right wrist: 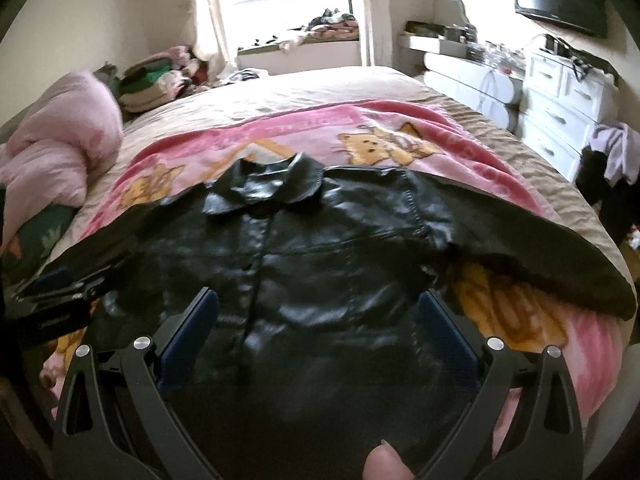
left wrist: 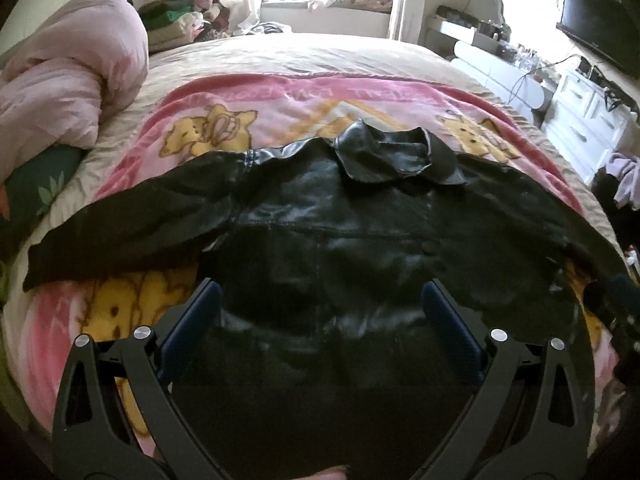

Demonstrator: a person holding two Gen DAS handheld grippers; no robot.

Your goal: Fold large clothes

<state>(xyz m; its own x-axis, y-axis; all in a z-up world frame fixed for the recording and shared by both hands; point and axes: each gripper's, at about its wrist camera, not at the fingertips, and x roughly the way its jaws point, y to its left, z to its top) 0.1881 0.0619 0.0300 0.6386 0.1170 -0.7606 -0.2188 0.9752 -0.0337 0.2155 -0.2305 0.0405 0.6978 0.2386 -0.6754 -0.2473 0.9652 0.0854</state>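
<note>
Jacket: glossy black leather jacket (left wrist: 328,216) was uniformly black.
Blanket: fleece blanket (right wrist: 400,128) was pink, printed with yellow cartoon bears.
Bedspread: quilted bedspread (left wrist: 304,52) was beige.
Duvet: bundled duvet (left wrist: 68,72) was pale pink.
Gripper pads: pads (left wrist: 192,332) were dark blue on black arms.
Dresser: drawer unit (right wrist: 568,96) was white.

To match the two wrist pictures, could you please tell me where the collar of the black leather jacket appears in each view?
Left wrist view: the glossy black leather collar lies right of centre, above the middle.
Right wrist view: the collar lies left of centre, above the middle.
Shared landmark: the pink cartoon-print blanket directly beyond the collar.
</note>
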